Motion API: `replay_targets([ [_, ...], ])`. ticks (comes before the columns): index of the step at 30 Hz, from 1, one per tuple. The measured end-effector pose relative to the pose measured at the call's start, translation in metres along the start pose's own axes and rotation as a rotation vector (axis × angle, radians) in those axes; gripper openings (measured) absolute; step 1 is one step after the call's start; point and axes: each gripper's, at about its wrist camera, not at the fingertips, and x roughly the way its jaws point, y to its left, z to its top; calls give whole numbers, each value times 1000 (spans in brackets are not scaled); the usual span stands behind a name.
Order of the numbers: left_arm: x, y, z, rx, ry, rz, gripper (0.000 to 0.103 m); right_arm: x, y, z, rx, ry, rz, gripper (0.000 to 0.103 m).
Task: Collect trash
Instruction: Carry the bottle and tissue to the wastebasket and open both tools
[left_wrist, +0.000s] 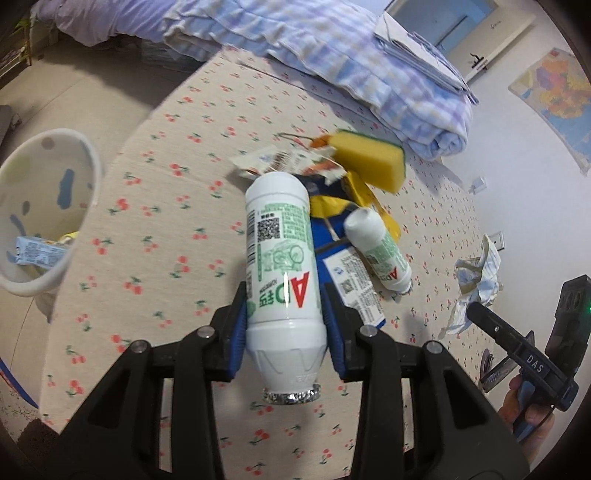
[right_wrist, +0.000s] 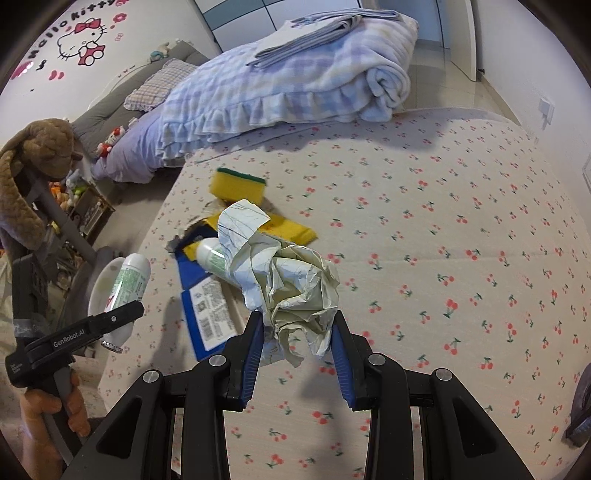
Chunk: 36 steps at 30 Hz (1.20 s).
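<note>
My left gripper (left_wrist: 284, 306) is shut on a white drink bottle (left_wrist: 280, 258) with green print, held above the cherry-print bed sheet (left_wrist: 166, 192); the same bottle (right_wrist: 131, 282) shows at the left of the right wrist view. My right gripper (right_wrist: 299, 328) is shut on a crumpled paper wad (right_wrist: 291, 284), which also appears as the paper wad (left_wrist: 476, 280) at the right of the left wrist view. A second white bottle (left_wrist: 380, 249) lies on a blue carton (left_wrist: 351, 280) beside yellow wrappers (left_wrist: 364, 192) and a yellow sponge (left_wrist: 373, 158). A white spotted bin (left_wrist: 44, 206) stands at the left, holding wrappers.
A folded blue checked blanket (right_wrist: 295, 85) and folded cloths (left_wrist: 421, 48) lie at the far end of the bed. Torn white wrappers (left_wrist: 266, 160) sit behind the held bottle. A brown plush toy (right_wrist: 33, 166) and clutter stand off the bed's left side. A person's hand (right_wrist: 51, 417) holds the left gripper's handle.
</note>
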Motion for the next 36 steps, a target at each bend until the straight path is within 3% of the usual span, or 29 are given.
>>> replay_targets([
  [20, -57, 95, 6, -132, -117, 69, 39, 23, 111, 14, -121, 6, 108, 36],
  [35, -83, 179, 28, -221, -226, 172, 39, 63, 196, 17, -216, 42, 201, 36],
  [36, -83, 180, 29, -222, -240, 167, 44, 65, 201, 16, -220, 42, 205, 36],
])
